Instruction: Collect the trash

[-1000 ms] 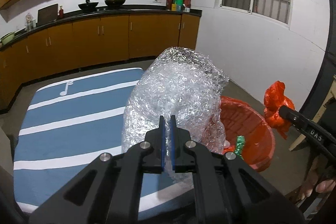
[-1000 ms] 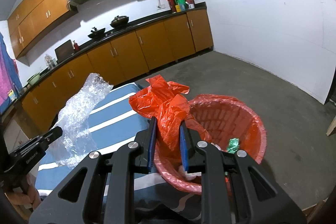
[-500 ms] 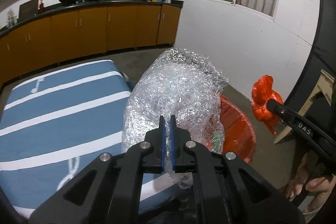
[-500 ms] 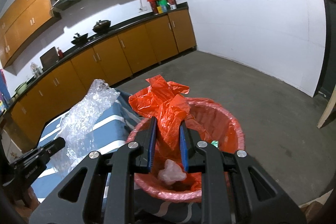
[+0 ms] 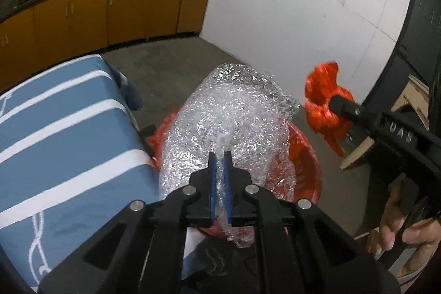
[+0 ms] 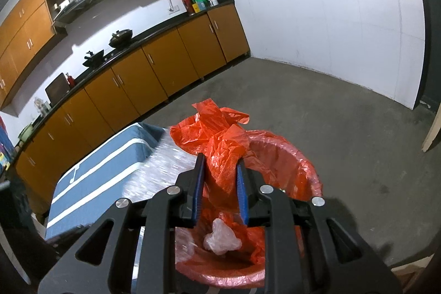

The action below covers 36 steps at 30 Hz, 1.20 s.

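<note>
Mid-task: left hand-held gripper (image 5: 220, 156) pinching bubble wrap (image 5: 228, 123) above the red-lined bin (image 6: 303, 156); right hand-held gripper (image 6: 219, 164) pinching red plastic bag (image 6: 217, 134) there. 2 pieces undropped; white wad (image 6: 222, 239) already binned.

Round red bin lined with red plastic bag (image 6: 300, 170) directly below right gripper (image 6: 219, 192), mouth open; small clear plastic wad (image 6: 221, 239) on bottom. Crumpled bubble wrap sheet (image 5: 231, 128) in left gripper (image 5: 219, 183) fills bin's left half. Blue white-striped padded table (image 5: 63, 128) blocks left. Bare grey concrete floor (image 6: 344, 106) ahead and right: free
</note>
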Each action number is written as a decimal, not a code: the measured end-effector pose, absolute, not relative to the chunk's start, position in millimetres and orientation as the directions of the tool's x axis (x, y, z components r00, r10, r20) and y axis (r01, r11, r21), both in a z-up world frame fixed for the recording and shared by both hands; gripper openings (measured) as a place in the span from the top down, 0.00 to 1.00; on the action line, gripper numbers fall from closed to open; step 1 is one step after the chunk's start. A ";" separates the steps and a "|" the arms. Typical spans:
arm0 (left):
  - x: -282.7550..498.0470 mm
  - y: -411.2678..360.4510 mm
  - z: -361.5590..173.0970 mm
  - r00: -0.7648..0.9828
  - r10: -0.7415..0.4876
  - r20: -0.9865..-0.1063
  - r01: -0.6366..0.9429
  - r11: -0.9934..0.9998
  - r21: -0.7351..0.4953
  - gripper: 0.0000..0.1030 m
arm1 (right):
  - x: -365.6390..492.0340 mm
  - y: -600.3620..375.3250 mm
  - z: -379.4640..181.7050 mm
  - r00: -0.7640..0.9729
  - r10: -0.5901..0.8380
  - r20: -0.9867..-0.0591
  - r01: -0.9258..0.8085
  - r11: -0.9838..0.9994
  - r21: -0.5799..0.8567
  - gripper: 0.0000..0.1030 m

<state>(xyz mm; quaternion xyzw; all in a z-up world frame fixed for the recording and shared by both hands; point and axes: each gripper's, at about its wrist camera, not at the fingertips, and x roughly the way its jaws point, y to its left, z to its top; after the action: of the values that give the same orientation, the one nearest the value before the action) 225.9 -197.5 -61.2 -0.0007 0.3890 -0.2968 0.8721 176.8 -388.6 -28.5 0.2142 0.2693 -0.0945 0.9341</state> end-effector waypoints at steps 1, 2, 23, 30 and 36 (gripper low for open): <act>227.9 -200.4 -65.0 0.511 -0.520 -0.684 0.519 0.821 -0.237 0.89 | 178.7 -389.8 -28.4 0.837 -0.060 -0.544 0.292 0.890 0.351 0.77; 229.1 -202.5 -68.3 0.504 -0.520 -0.689 0.518 0.821 -0.240 0.87 | 179.9 -390.9 -28.8 0.837 -0.058 -0.545 0.291 0.889 0.353 0.75; 174.6 -95.8 -30.3 0.736 -0.333 -0.589 0.338 0.935 -0.107 0.30 | 104.2 -355.5 -13.8 0.856 -0.206 -0.475 0.318 0.933 0.169 0.07; 124.1 -45.1 -2.7 0.846 -0.193 -0.498 0.202 0.979 -0.036 0.13 | 76.7 -331.8 -4.2 0.873 -0.218 -0.437 0.307 0.941 0.144 0.02; 87.4 -28.5 10.5 0.890 -0.113 -0.442 0.141 0.990 0.031 0.06 | 67.0 -301.3 1.2 0.877 -0.238 -0.417 0.282 0.958 0.046 0.02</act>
<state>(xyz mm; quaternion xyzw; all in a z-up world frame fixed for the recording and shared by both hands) 87.4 -28.5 10.5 0.0312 0.2255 -0.0653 0.9715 67.0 -301.3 1.2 0.0528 0.2079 -0.1344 0.9674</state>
